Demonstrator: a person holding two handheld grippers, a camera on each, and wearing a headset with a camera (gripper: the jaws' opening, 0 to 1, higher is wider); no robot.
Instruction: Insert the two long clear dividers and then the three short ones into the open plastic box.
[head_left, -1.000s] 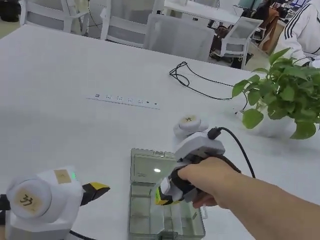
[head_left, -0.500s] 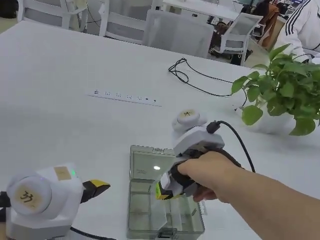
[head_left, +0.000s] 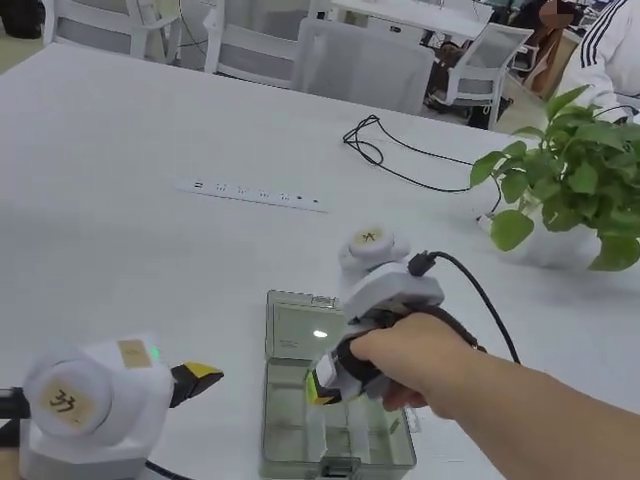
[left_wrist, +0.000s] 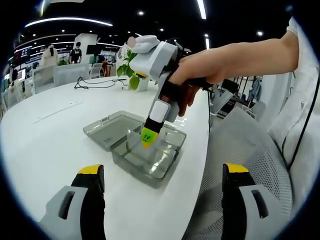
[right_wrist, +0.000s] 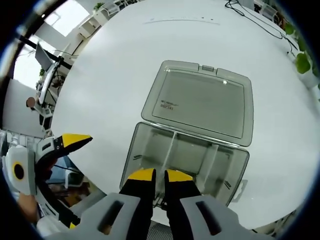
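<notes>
My right hand-held gripper (right_wrist: 160, 176), clenched nearly shut, whether on a divider I cannot tell, sits low over the open box (right_wrist: 132, 154) directly beneath it, and a crooked push could jam a divider or skid the box, since my released left hand-held gripper (left_wrist: 163, 169) steadies nothing.

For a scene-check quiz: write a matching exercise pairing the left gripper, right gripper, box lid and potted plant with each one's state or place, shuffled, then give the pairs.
1. left gripper
2. right gripper
3. box lid
4. potted plant

A. lying open flat on the table
B. jaws close together, tips down at the box
C. standing at the table's right side, beyond the box
D. jaws wide apart, off to the side of the box

Pairs: 1-D, 2-B, 3-A, 4-C
</notes>
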